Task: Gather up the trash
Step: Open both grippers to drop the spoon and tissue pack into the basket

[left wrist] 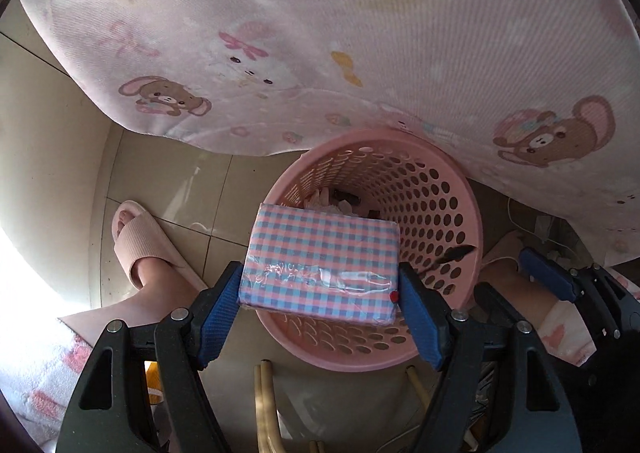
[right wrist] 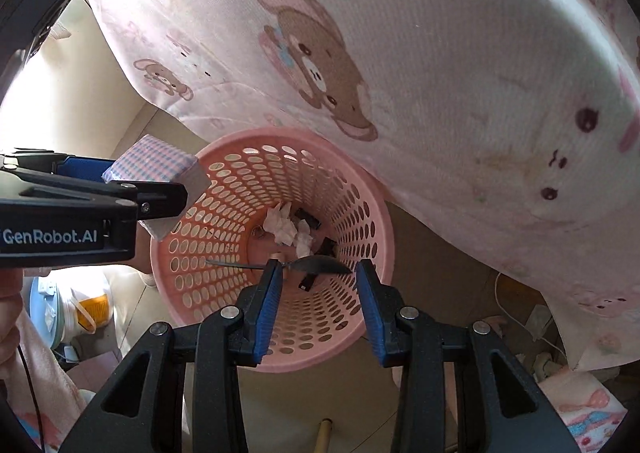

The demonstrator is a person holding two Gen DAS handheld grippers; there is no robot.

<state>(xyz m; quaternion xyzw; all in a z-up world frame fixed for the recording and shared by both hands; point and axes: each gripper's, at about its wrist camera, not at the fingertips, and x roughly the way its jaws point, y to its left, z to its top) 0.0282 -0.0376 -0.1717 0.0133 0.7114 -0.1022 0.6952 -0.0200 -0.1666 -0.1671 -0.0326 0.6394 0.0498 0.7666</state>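
My left gripper (left wrist: 320,289) is shut on a pink-and-blue checked tissue pack (left wrist: 320,265) and holds it over the near rim of a pink perforated basket (left wrist: 432,189). The pack also shows in the right wrist view (right wrist: 160,165), above the basket's left rim (right wrist: 224,145). My right gripper (right wrist: 318,273) is open over the basket, with a thin dark feather-like strip (right wrist: 316,265) lying across between its fingertips; whether it touches them I cannot tell. Crumpled white tissues (right wrist: 288,229) and small black pieces (right wrist: 308,219) lie at the basket's bottom.
A pink cartoon-print cloth (left wrist: 360,33) hangs over the far side, just above the basket. My feet in pink slippers (left wrist: 136,241) stand on the tiled floor at the left. White cables and clutter (right wrist: 536,325) lie at the right. Wooden legs (left wrist: 264,405) stand below.
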